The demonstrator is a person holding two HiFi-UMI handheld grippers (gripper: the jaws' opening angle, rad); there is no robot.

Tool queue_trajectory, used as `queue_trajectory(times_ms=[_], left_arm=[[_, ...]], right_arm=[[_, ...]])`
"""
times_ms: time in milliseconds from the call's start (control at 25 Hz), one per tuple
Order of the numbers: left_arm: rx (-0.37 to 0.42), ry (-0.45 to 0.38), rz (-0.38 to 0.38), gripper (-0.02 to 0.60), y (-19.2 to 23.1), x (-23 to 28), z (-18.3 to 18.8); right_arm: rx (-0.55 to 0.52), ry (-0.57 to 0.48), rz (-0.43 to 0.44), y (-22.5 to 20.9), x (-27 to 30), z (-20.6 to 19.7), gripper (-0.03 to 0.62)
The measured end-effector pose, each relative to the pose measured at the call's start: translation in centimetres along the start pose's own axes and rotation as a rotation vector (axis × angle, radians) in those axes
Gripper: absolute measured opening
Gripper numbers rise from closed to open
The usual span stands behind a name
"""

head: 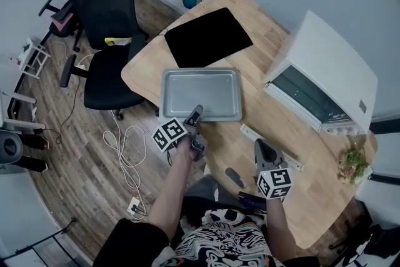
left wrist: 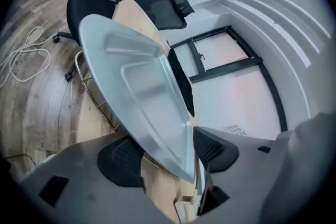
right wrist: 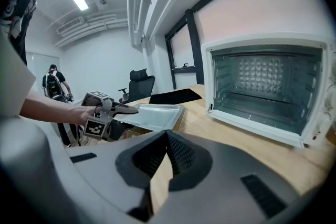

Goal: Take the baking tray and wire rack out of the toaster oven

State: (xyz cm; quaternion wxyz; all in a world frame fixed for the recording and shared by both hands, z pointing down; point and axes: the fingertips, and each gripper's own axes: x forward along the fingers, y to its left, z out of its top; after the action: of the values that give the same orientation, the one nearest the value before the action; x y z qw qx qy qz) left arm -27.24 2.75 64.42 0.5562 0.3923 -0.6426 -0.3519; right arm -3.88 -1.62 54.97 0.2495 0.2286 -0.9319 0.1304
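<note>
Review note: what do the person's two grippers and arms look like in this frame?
The left gripper and right gripper are both grey plastic. Each has two tapering jaws lined with black textured pads and carries a white cube printed with black square markers. No cables show. The forearms are uncovered, and the person wears a black-and-white patterned shirt.

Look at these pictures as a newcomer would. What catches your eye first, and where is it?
The silver baking tray lies flat in the middle of the wooden table. The left gripper is at its near rim, with one jaw on either side of the rim and standing apart. At the table's right end stands the white toaster oven, its door folded down.
</note>
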Motion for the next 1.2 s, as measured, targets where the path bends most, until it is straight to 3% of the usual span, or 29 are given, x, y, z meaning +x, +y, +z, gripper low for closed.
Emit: queue_trajectory(times_ms=[120, 280, 520, 840, 1080, 1200], left_arm=[[0.019, 0.038, 0.059, 0.291, 0.3, 0.4, -0.5], [0.020, 0.067, 0.084, 0.307, 0.2, 0.7, -1.1], [0.106, 0.154, 0.143, 0.310, 0.1, 0.7, -1.9], [0.273, 0.309, 0.171, 0.321, 0.6, 0.1, -3.9], [0.507, 0.441, 0.234, 0.322, 1.1, 0.0, -5.2], [0.574, 0.477, 0.212, 0.321, 0.8, -0.4, -5.8]], right_arm=[[0.005, -0.001, -0.005, -0.1, -0.2, -0.2, 0.000], [0.012, 0.005, -0.009, 0.1, -0.7, -0.7, 0.000], [0.015, -0.010, -0.020, 0.0, -1.2, -0.6, 0.000], [0.026, -0.030, -0.032, 0.4, -2.1, -0.5, 0.000], [0.036, -0.038, -0.039, 0.7, -2.4, -0.6, 0.000], [0.037, -0.045, -0.048, 0.7, -2.6, -0.5, 0.000]])
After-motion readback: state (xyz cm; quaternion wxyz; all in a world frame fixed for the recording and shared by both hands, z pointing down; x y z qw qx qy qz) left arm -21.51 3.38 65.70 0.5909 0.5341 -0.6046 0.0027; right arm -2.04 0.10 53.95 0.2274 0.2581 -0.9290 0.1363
